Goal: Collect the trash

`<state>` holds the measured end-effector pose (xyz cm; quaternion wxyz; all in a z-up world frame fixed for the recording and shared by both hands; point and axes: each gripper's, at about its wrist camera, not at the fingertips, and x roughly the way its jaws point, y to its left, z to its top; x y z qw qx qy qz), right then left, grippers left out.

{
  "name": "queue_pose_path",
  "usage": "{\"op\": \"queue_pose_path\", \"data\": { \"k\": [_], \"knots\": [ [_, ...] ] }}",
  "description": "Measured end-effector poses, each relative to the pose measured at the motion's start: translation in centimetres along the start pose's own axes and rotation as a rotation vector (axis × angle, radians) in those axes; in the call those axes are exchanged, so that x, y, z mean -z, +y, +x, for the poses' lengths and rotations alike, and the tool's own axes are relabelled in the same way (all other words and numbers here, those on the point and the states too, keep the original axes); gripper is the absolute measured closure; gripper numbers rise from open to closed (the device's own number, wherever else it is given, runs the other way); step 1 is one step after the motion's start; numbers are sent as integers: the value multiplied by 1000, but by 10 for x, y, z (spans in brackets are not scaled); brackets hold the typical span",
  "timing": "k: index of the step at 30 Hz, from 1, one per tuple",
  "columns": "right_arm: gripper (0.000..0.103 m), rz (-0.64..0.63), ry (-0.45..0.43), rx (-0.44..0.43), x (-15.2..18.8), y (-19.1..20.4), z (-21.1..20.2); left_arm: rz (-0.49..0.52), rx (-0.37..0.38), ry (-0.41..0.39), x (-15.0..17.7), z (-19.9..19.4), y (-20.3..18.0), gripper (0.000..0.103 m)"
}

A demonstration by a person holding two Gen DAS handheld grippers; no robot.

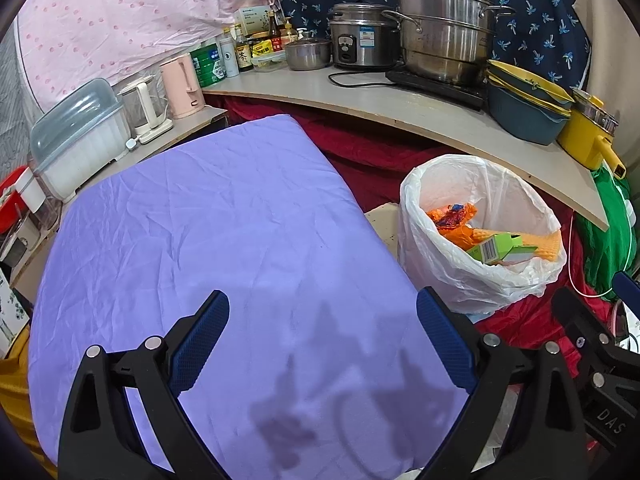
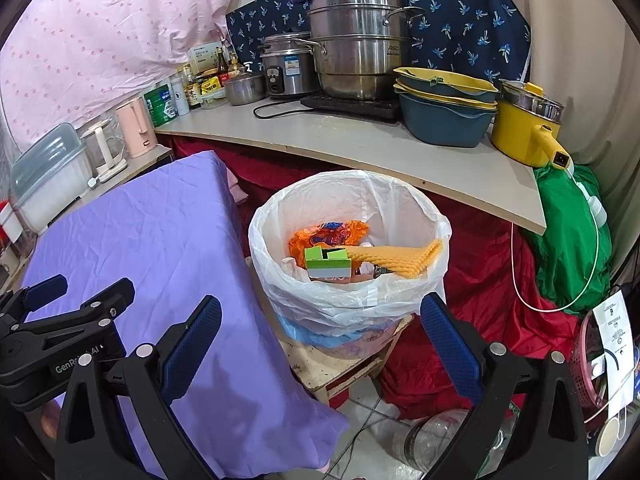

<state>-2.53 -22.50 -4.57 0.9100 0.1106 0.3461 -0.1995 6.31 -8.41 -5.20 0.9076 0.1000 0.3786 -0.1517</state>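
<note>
A bin lined with a white plastic bag [image 2: 352, 292] stands on a low wooden stool [image 2: 340, 372] right of the purple-covered table [image 1: 224, 240]. Inside lie a green carton [image 2: 328, 260], an orange crumpled wrapper [image 2: 324, 232] and a yellow-orange ridged sheet [image 2: 400, 258]. My left gripper [image 1: 322, 316] hangs open over the bare purple cloth, with the bin bag [image 1: 460, 276] to its right. My right gripper [image 2: 320, 320] is open in front of the bin, nothing between its fingers. In the right wrist view the left gripper's body [image 2: 60, 320] shows at the left edge.
A curved shelf [image 2: 360, 148] behind the bin carries steel pots [image 2: 360, 52], a rice cooker [image 2: 286, 68], blue-and-yellow bowls [image 2: 444, 108] and a yellow pot [image 2: 524, 128]. Red cloth [image 2: 480, 300] and a green bag [image 2: 568, 240] lie on the right. Kettles [image 1: 180, 84] and a plastic box [image 1: 76, 140] stand left.
</note>
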Motion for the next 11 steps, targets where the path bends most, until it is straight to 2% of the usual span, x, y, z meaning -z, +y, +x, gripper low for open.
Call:
{"op": "queue_pose_path", "data": {
  "k": [6,11],
  "knots": [
    [7,9,5,6,1,-3,2,25,17,10,1,3,-9,13],
    [7,14,18,18,2,-7,6,65,32,64,2,13,-19,13]
  ]
}}
